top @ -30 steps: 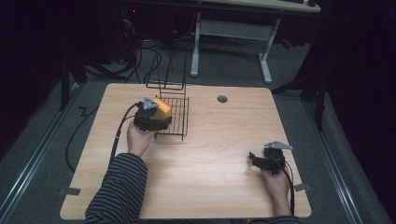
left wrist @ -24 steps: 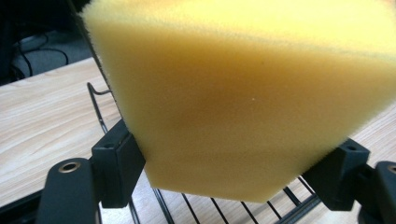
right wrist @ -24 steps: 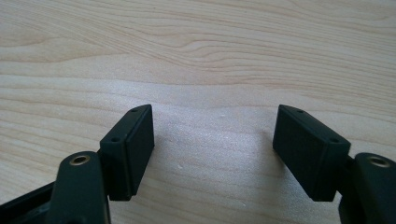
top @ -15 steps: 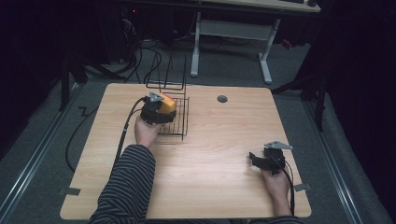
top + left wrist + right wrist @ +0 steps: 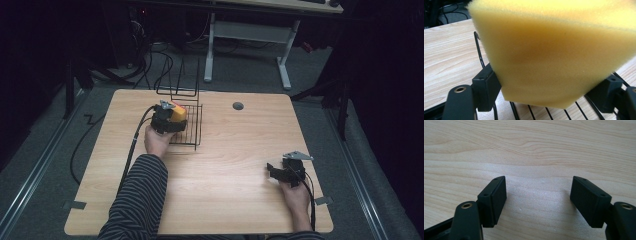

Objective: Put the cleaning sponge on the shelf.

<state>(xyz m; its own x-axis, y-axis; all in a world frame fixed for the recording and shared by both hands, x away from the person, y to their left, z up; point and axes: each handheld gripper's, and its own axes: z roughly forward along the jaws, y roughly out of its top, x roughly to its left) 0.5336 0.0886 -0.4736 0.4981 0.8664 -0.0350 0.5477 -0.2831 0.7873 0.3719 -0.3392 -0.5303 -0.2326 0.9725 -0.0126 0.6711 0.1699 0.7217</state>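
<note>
While your left gripper [image 5: 172,119] has its fingers clamped on the yellow sponge [image 5: 554,50] above the wire rack [image 5: 187,131], lower and release it there; right gripper [image 5: 286,171] rests spread on the worktop [image 5: 230,150].

A dim lab: bare wooden table [image 5: 225,200], floor cables [image 5: 165,65], adjustable desk frame [image 5: 250,35].

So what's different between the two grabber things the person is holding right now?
The left gripper has its fingers shut on a yellow sponge; the right gripper is open and holds nothing. The left one is over the black wire rack, while the right one is near the bare wooden table, far from the rack. Both have two black fingers and a trailing cable.
</note>
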